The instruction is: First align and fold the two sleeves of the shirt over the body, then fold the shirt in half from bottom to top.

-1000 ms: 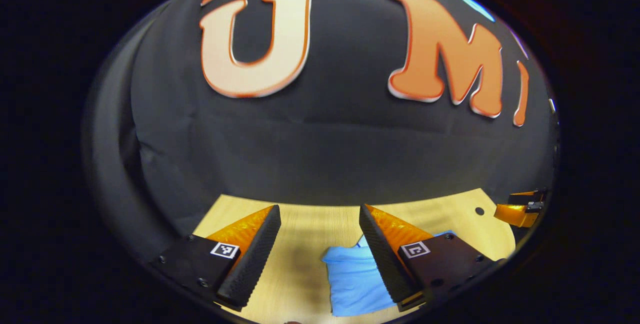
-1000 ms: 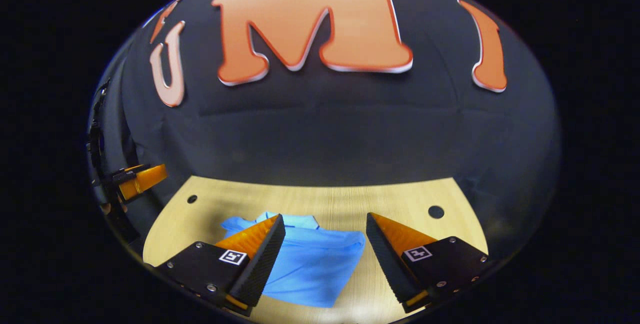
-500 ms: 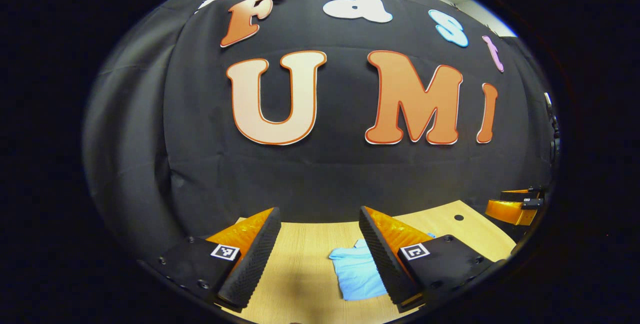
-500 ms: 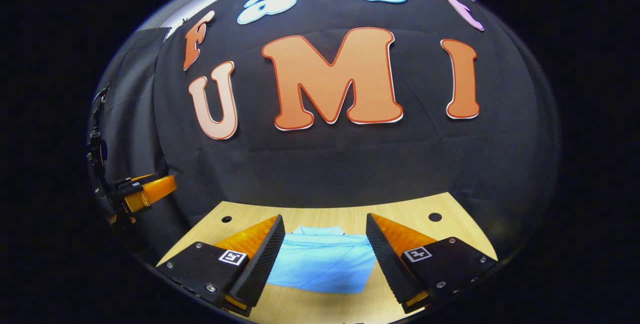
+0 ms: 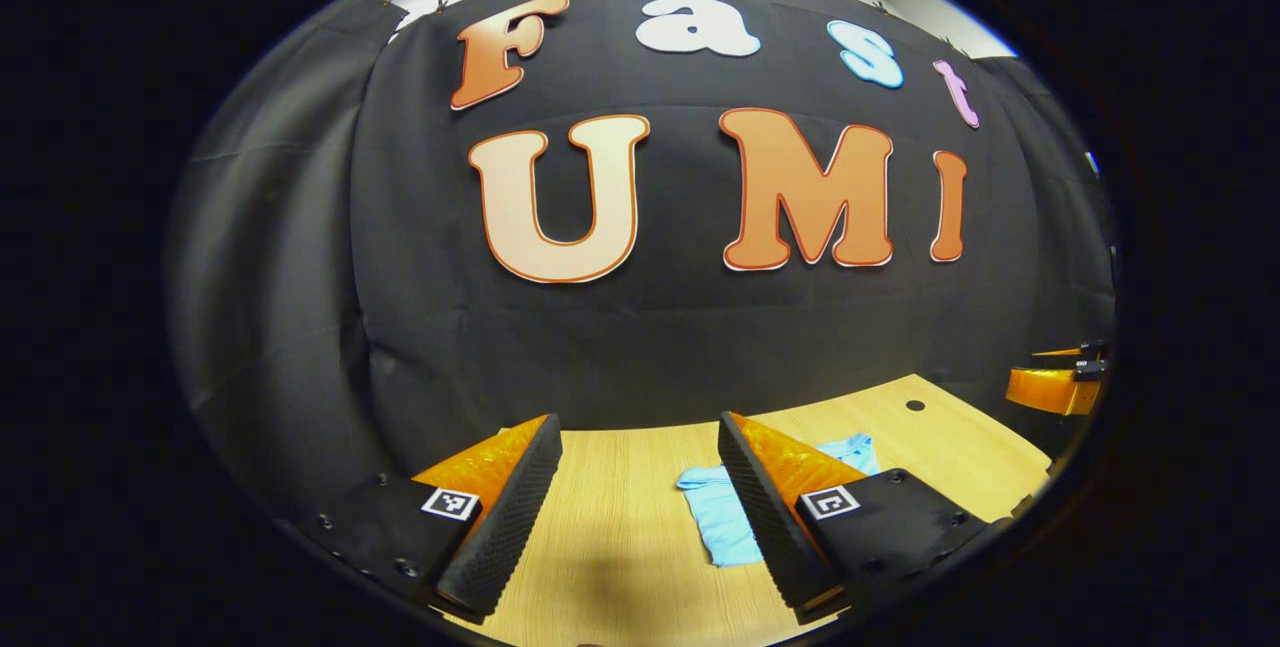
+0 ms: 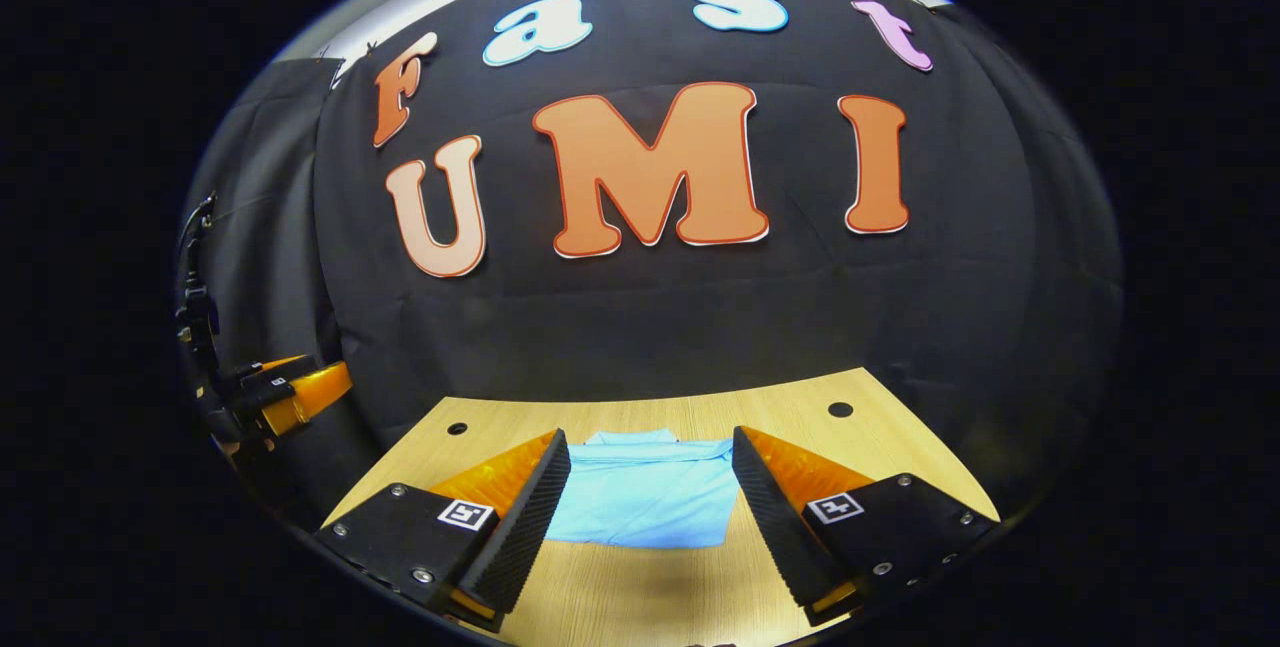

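The shirt (image 6: 645, 497) is lying folded into a compact rectangle on the table (image 6: 800, 422), so I am judging the folding finished. I am holding both tongs, left (image 5: 640, 487) and right (image 6: 650, 502), spread, empty, above the table.

The left gripper view looks from above the near edge of the counter (image 5: 620, 507), facing the far wall (image 5: 640, 337). Its own left gripper (image 5: 640, 517) sits at 6 o'clock with the jaws apart. The shirt (image 5: 725, 517) lies a bit far off, toward 5 o'clock. The other gripper pokes in at 3 o'clock.

The right gripper view faces the same wall from about as far back. The right gripper (image 6: 650, 522) sits at 6 o'clock, jaws apart. The shirt shows between them. The other gripper pokes in at 9 o'clock.

Both views share the counter, shirt and wall.
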A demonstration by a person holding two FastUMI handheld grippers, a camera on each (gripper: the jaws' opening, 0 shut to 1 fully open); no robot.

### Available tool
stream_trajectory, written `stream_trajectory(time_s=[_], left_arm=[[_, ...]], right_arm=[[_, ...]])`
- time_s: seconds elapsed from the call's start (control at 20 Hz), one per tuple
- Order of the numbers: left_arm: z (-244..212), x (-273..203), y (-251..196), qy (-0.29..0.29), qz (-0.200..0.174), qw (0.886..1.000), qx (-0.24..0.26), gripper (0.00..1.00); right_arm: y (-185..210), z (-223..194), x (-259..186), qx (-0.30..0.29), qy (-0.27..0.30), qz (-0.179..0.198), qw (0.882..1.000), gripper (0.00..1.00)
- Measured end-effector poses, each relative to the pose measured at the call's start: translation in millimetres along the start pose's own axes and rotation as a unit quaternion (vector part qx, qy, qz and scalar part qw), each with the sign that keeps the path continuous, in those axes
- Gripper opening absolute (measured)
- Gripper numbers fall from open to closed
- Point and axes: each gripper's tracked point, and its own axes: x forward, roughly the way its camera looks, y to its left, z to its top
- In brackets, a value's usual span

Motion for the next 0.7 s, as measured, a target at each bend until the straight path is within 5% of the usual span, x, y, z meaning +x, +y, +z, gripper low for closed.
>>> stream_trajectory(time_s=[0.7], left_arm=[[19,-6,-46,-0.012,-0.016,1.000,-0.018,1.00]], right_arm=[[-30,11,-35,0.001,-0.011,-0.018,1.000,0.98]])
